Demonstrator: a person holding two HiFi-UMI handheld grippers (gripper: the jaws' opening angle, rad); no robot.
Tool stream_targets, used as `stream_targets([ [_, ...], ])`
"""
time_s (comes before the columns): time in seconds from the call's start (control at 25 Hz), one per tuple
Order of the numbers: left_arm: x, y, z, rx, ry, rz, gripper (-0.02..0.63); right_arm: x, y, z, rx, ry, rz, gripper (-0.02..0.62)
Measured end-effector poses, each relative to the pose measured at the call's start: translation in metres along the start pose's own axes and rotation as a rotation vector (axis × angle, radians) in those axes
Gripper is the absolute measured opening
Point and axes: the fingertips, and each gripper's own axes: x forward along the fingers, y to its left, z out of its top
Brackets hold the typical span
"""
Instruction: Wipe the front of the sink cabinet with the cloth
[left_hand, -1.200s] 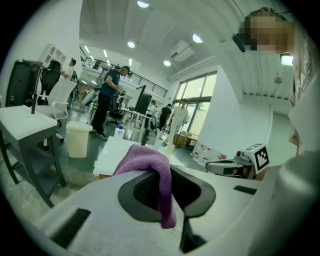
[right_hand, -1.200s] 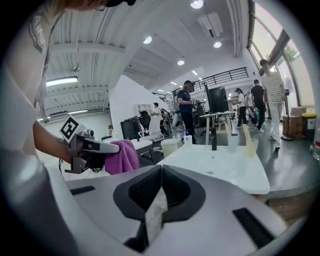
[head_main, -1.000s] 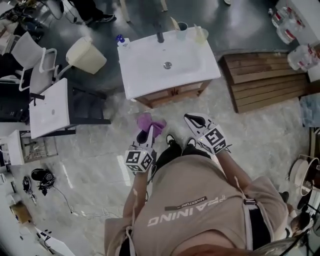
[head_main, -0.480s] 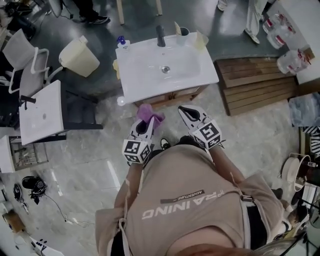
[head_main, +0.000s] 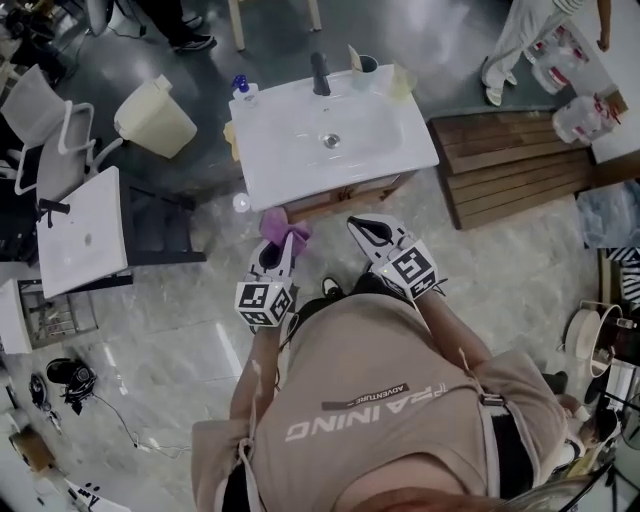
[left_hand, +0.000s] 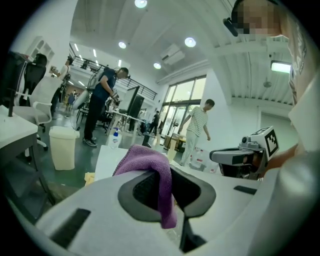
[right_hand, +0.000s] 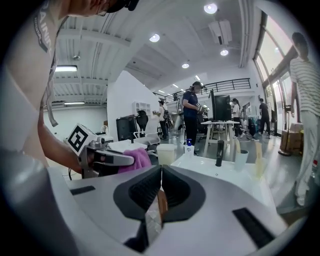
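left claw (head_main: 278, 246): jaws clamped on the purple cloth (head_main: 284, 225), which is bunched over the tips. right claw (head_main: 366, 228): jaws pressed together, nothing between them. Both are held out ahead of the torso, side by side but apart, tips forward. left forearm (head_main: 257, 370) runs straight ahead; right forearm (head_main: 455, 335) angles inward.
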Motion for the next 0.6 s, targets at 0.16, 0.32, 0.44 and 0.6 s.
stream_targets([
  [0.16, 0.001, 0.007, -0.012, 0.006, 0.01, 0.014, 0.037, -0.002, 0.006, -0.015, 0.006, 0.024, 0.003, 0.012],
  [0.32, -0.011, 0.011, -0.021, -0.003, -0.001, 0.069, 0.037, -0.014, 0.015, -0.027, 0.014, 0.058, 0.02, 0.012],
  [0.44, -0.02, 0.021, -0.017, -0.016, -0.031, 0.123, 0.037, -0.02, 0.015, -0.023, 0.008, 0.047, 0.039, 0.012],
  [0.6, -0.025, 0.033, -0.022, 0.005, -0.039, 0.204, 0.037, -0.026, 0.007, -0.03, -0.023, 0.042, 0.072, 0.012],
])
